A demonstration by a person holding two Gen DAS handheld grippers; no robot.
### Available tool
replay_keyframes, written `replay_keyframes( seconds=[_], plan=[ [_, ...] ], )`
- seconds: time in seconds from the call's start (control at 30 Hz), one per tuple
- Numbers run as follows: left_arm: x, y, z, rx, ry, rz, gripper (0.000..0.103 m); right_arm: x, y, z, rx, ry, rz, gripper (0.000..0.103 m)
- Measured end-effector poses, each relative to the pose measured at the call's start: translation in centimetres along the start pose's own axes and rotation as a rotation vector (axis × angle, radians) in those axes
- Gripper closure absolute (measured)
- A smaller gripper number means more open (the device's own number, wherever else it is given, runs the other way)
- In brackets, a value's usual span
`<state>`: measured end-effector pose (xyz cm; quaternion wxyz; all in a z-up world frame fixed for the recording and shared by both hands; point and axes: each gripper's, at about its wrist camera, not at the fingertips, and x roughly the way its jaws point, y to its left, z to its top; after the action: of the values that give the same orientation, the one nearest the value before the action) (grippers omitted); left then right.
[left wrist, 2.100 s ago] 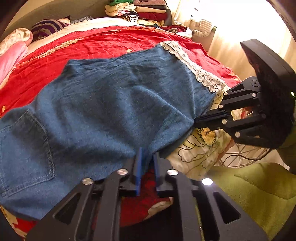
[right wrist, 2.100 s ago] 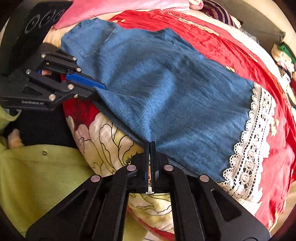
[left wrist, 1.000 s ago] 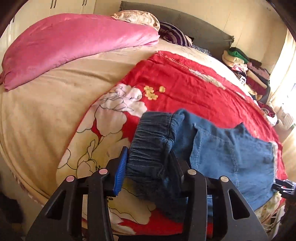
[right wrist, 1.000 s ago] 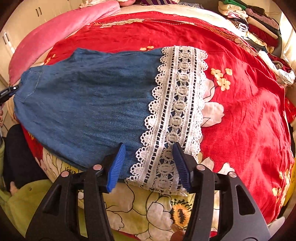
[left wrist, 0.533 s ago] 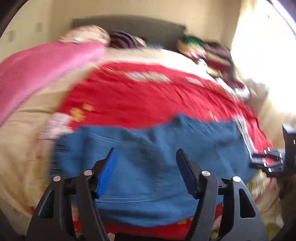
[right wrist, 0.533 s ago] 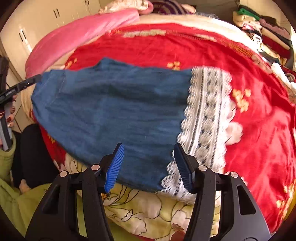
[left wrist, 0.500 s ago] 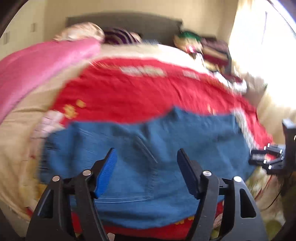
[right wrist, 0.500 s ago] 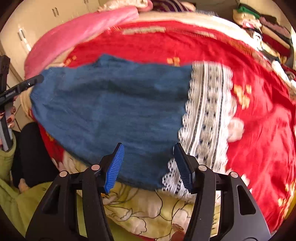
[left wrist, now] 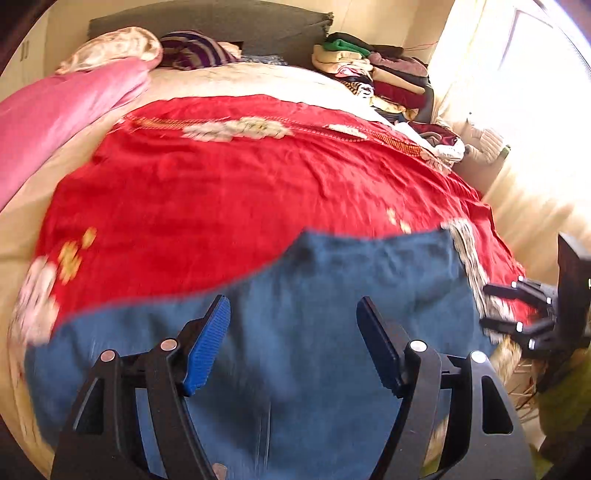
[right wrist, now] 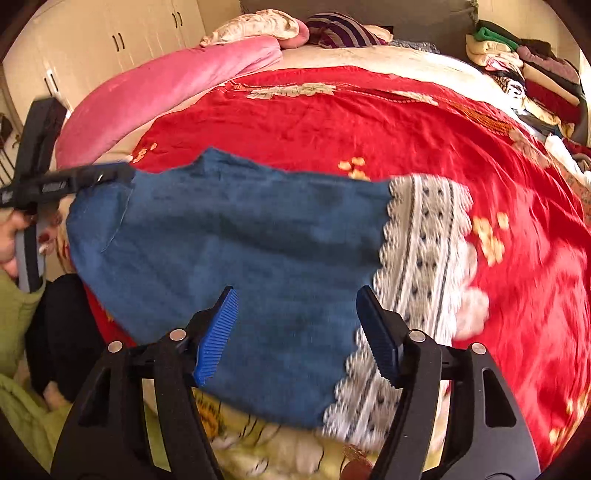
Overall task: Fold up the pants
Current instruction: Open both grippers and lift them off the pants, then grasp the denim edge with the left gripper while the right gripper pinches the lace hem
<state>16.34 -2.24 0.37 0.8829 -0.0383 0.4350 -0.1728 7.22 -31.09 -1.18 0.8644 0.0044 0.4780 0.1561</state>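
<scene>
Blue denim pants (left wrist: 314, 288) with a white lace hem (right wrist: 424, 251) lie flat, folded leg on leg, near the front edge of a red bedspread (left wrist: 240, 177). My left gripper (left wrist: 293, 310) hangs open over the middle of the pants, with nothing between its blue pads (left wrist: 207, 343). My right gripper (right wrist: 297, 299) hovers over the denim just left of the lace hem; its jaws are opening and hold nothing. In the right wrist view the left gripper (right wrist: 122, 172) shows side-on at the waist end of the pants (right wrist: 240, 240). The right gripper (left wrist: 485, 306) appears by the lace in the left wrist view.
A long pink pillow (right wrist: 166, 85) lies along the left of the bed. Folded clothes (left wrist: 376, 74) are stacked at the far right by the grey headboard (left wrist: 221, 22). White cupboards (right wrist: 110, 33) stand at the left. A person's hand (right wrist: 14, 236) and green sleeve (right wrist: 18, 310) are at the bed's front.
The left gripper has let go of the bunched waistband, opened wide and swung right over the pants. The right gripper's jaws have widened and it has pulled back a little from the lace.
</scene>
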Motion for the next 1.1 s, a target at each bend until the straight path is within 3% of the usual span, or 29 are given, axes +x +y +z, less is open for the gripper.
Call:
replay_keyframes(
  seconds=[0.2, 0.4, 0.43, 0.47, 0.5, 0.53, 0.63, 0.77, 0.93, 1.1],
  plan=[
    [5.8, 1.3, 3.8, -0.096, 0.114, -0.123, 0.033, 1.8, -0.6, 0.5, -0.004, 0.027, -0.018, 0.044],
    [10.4, 1.7, 3.8, -0.108, 0.208, -0.136, 0.035, 3.4, -1.9, -0.4, 0.025, 0.065, -0.009, 0.044],
    [10.4, 1.6, 3.8, -0.101, 0.204, -0.149, 0.039, 3.6, -1.9, -0.5, 0.022, 0.064, -0.002, 0.044],
    [10.5, 1.3, 3.8, -0.096, 0.201, -0.168, 0.049, 3.7, -2.0, -0.6, 0.022, 0.065, 0.0, 0.044],
    [10.6, 1.1, 3.9, -0.101, 0.205, -0.198, 0.079, 3.7, -2.0, -0.7, 0.024, 0.067, 0.002, 0.044],
    [10.8, 0.8, 3.9, -0.101, 0.212, -0.219, 0.091, 3.9, -2.1, -0.8, 0.028, 0.069, 0.005, 0.043],
    [10.5, 0.2, 4.3, -0.075, 0.192, -0.198, 0.093, 4.0, -2.2, -0.9, 0.031, 0.072, 0.009, 0.043],
    [8.7, 0.8, 5.1, -0.093, 0.051, -0.16, 0.096, 3.9, -2.2, -1.2, 0.027, 0.071, 0.011, 0.043],
    [11.3, 0.2, 4.1, -0.049, 0.125, -0.095, 0.096, 3.4, -2.4, -0.5, 0.032, 0.081, 0.028, 0.043],
    [11.0, 0.3, 3.9, -0.054, 0.118, -0.1, 0.096, -0.8, -7.4, 2.5, 0.22, -0.105, 0.017, 0.043]
  ],
)
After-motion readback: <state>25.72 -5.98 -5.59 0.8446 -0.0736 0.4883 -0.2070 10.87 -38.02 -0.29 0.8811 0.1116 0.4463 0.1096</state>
